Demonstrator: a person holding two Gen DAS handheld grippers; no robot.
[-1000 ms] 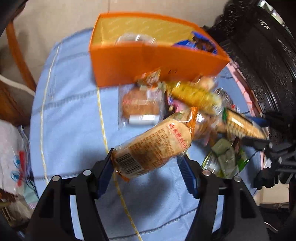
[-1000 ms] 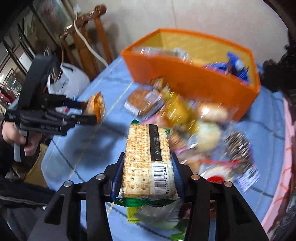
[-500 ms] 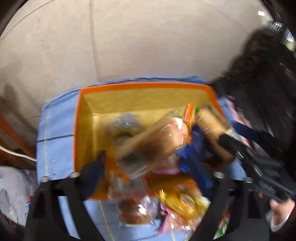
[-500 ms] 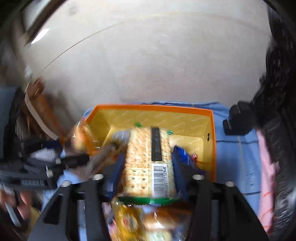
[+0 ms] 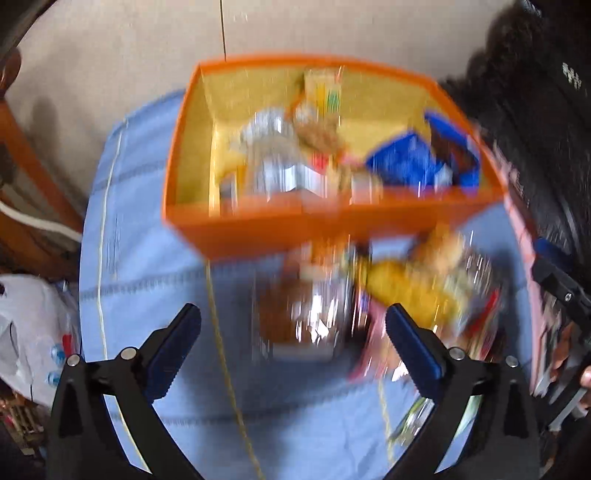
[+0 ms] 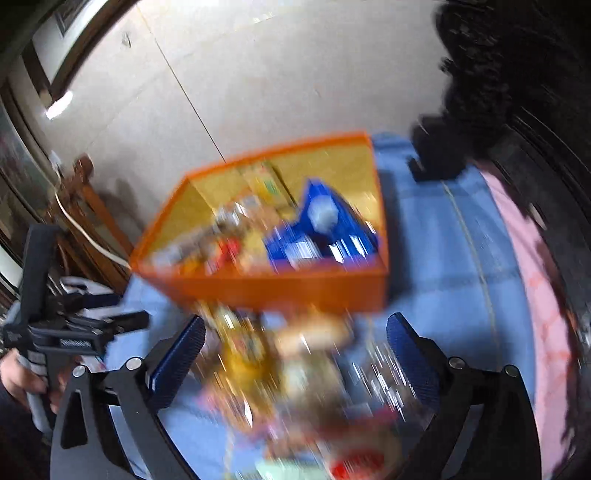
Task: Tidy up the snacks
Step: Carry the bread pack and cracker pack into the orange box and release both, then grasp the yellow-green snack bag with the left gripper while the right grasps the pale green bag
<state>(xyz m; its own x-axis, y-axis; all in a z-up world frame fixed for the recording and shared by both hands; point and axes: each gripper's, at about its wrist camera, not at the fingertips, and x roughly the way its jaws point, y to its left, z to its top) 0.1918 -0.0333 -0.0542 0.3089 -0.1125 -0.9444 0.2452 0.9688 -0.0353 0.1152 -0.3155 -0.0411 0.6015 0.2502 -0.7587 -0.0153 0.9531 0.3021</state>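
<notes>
Floor: pale beige tiles (image 5: 332, 29) — at twelve o'clock
Furniture: dark carved wood (image 6: 517, 92) at two o'clock; wooden chair (image 6: 88, 206) at nine — blurred

Right tool (image 6: 295, 354) open, blurred snacks (image 6: 280, 373), apparently filled orange box (image 6: 295, 291)

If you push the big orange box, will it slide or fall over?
Probably slide, not tip: the orange box looks wide and low, resting flat on the blue tablecloth. The cloth might bunch up and drag along. With only some snack packets inside, it likely feels fairly light.
</notes>
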